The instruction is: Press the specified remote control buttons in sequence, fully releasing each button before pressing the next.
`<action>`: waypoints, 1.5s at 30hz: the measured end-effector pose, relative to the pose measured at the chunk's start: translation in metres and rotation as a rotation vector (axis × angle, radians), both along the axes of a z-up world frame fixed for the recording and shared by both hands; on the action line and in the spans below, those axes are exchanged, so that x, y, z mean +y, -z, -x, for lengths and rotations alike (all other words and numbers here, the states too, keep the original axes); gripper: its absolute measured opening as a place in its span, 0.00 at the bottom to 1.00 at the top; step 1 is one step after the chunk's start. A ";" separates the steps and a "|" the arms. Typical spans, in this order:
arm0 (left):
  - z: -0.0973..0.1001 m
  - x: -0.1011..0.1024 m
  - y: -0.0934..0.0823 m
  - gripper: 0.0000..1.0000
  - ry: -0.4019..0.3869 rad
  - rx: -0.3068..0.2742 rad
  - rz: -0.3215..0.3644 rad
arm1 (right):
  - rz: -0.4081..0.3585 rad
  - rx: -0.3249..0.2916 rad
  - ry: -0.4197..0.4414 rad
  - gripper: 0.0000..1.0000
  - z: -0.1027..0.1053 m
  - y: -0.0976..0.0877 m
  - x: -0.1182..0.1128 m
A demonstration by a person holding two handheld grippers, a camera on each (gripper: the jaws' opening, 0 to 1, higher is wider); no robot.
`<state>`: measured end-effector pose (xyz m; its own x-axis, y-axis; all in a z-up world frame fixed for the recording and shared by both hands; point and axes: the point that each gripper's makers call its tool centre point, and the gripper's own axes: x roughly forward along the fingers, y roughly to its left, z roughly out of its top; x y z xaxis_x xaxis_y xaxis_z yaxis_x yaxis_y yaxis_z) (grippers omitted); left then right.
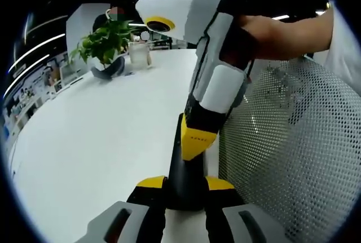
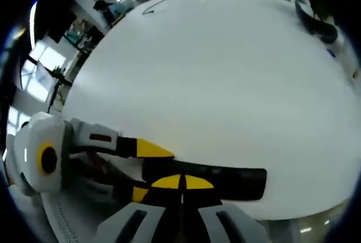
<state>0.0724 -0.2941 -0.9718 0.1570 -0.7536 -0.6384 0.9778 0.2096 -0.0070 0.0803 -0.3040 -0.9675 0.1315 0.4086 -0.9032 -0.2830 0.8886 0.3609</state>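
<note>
left tool (image 1: 186, 189): pinching black remote (image 1: 183, 169) end
right tool (image 2: 181, 185): pressed together, tips on remote
counter (image 1: 101, 136): white
tip: judged, press straight down, then lift fully clear

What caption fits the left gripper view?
Left gripper holds a black remote while the right gripper touches it above a white table.

The table (image 1: 101, 136) has a smooth, matt white top. The remote control (image 2: 220, 180) looks like black plastic with a dull sheen. The left gripper (image 1: 186, 189) and right gripper (image 2: 181, 182) have smooth hard-plastic shells in white, grey and glossy yellow. The chair back (image 1: 293, 147) is white perforated mesh. The cup (image 1: 139, 53) looks translucent, perhaps frosted plastic or glass.
</note>
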 end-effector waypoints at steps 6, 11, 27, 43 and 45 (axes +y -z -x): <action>0.000 -0.001 0.000 0.25 0.003 0.006 -0.018 | 0.038 0.099 -0.027 0.00 0.000 0.001 0.001; 0.000 -0.001 0.000 0.25 0.008 0.009 -0.021 | 0.091 0.079 -0.069 0.00 0.003 0.001 0.002; 0.001 -0.002 0.000 0.24 0.013 0.007 -0.025 | 0.028 0.138 -0.027 0.00 0.002 0.000 -0.001; 0.002 -0.001 -0.001 0.25 0.006 -0.002 -0.014 | -0.217 -0.293 0.201 0.00 -0.016 -0.065 -0.023; 0.002 -0.001 -0.001 0.25 0.005 -0.002 -0.013 | -0.165 -0.354 0.182 0.00 -0.015 -0.070 -0.033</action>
<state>0.0705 -0.2953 -0.9707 0.1545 -0.7459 -0.6479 0.9788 0.2049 -0.0026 0.0955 -0.3374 -0.8978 0.5047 0.4849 -0.7143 -0.2583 0.8743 0.4110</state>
